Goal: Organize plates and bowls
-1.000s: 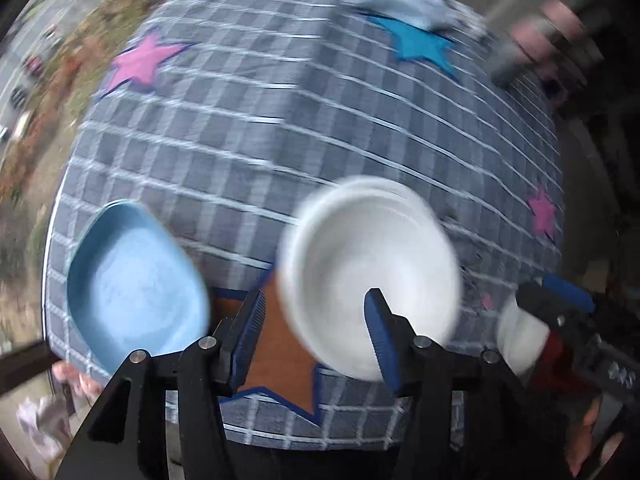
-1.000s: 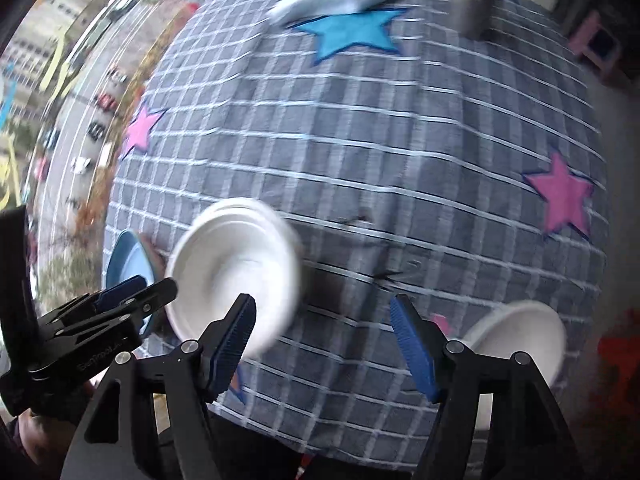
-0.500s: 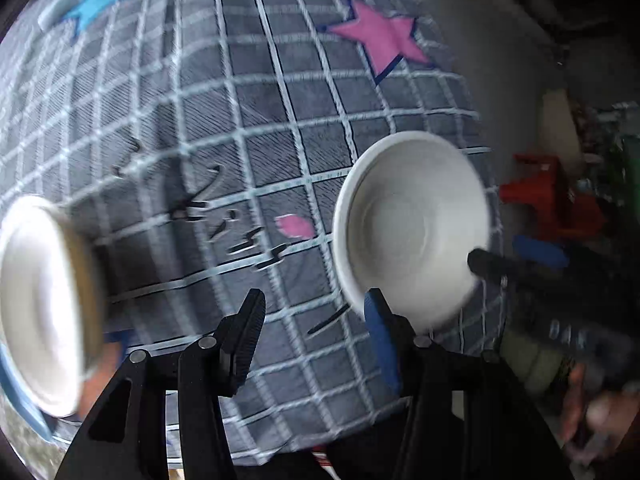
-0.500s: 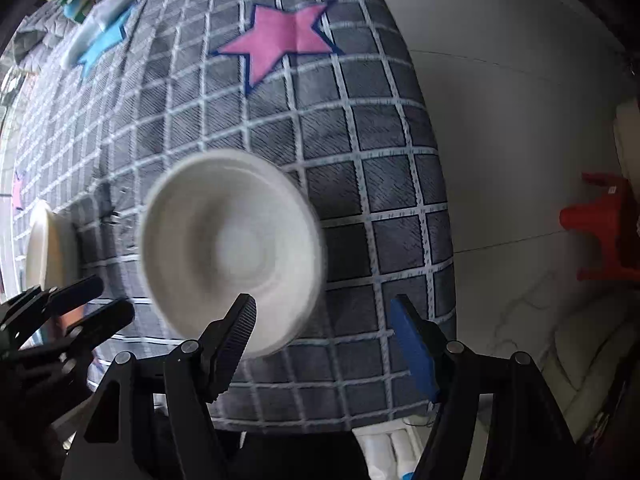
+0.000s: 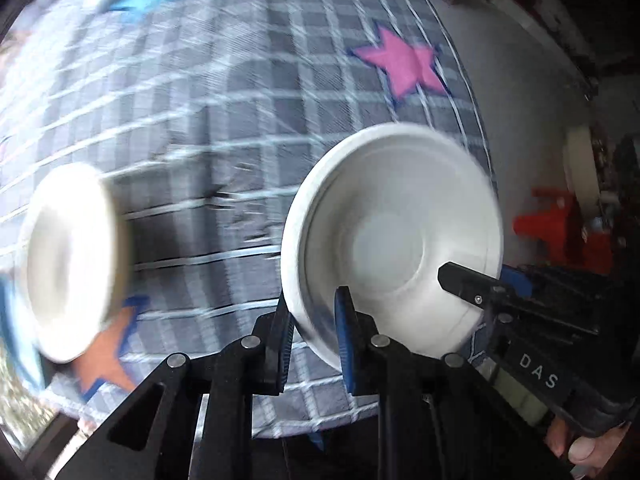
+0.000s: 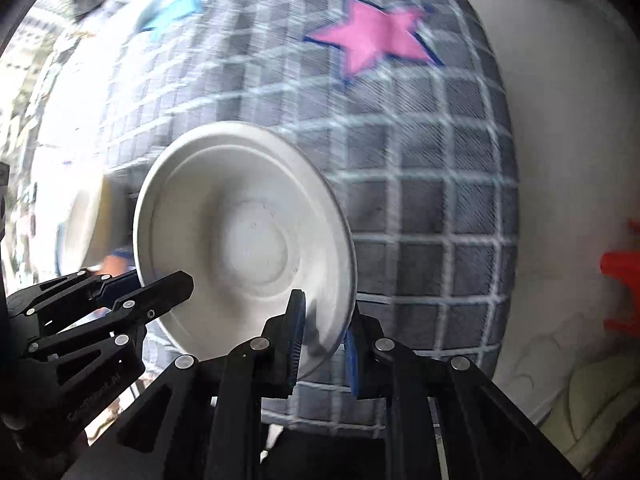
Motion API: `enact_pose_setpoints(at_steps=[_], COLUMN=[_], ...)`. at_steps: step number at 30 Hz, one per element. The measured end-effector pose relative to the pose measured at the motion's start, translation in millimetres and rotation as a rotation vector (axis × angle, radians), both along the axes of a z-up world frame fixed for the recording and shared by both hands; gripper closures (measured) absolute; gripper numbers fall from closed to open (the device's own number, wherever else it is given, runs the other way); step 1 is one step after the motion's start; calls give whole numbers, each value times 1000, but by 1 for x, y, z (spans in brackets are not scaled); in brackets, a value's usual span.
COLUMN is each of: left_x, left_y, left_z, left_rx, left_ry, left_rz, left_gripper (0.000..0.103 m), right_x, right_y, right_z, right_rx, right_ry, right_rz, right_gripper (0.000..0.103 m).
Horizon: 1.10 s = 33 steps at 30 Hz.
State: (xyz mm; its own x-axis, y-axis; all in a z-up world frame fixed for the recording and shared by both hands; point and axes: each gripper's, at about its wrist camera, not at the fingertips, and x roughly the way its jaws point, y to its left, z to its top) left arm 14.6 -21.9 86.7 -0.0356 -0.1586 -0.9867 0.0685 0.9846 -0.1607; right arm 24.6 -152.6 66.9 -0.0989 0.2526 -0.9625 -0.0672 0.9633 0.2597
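In the left wrist view, a blurred white bowl [image 5: 70, 264] sits at the far left on the checked cloth [image 5: 224, 92], over an orange star [image 5: 108, 344]. A thin blue edge [image 5: 8, 320] shows just behind it at the frame border; what it belongs to cannot be told. Right of centre, a white plate [image 5: 394, 236] lies near the cloth's right edge, below a pink star [image 5: 404, 66]. The left gripper [image 5: 312, 344] pinches the plate's near-left rim, one blue pad [image 5: 344, 344] inside the plate and the other finger under the rim. At the right, the right gripper [image 5: 476, 284] reaches onto the plate's near-right rim, but from here the view does not show whether its fingers are closed. Further right stands a red stool [image 5: 560, 232] on the floor.

The right wrist view settles that: the right gripper [image 6: 322, 340] has its fingers pressed on the plate's [image 6: 244, 240] near-right rim, one pad [image 6: 298, 332] on the inner face, the other behind. At its left the left gripper [image 6: 132, 292] lies against the plate's left rim, its grip hidden here. Behind it the bowl [image 6: 82, 220] is only a pale blur. The pink star [image 6: 372, 36] lies beyond the plate, and a blue star [image 6: 176, 4] at the top left is blurred. Whether the plate is touching the cloth [image 6: 420, 200] or held off it cannot be told in either view.
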Motion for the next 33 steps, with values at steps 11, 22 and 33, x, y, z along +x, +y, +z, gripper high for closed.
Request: enact_pose_setpoints(at_steps=[11,22,33], left_x=[-21,-15,-12], left_y=[159,205,230], left_z=[50,35,3], left_rx=[130,71,55], left_ry=[-75,-46,27], left_rz=[354,384,413], left_gripper=[81,71,42], right_x=[26,33,63], right_y=[171,204,175], right_z=[64,45,34], right_rx=[146,83,-46], right_ry=[-113,-60,-36], right_rz=[317,351,168], right_gripper=[83,76,22])
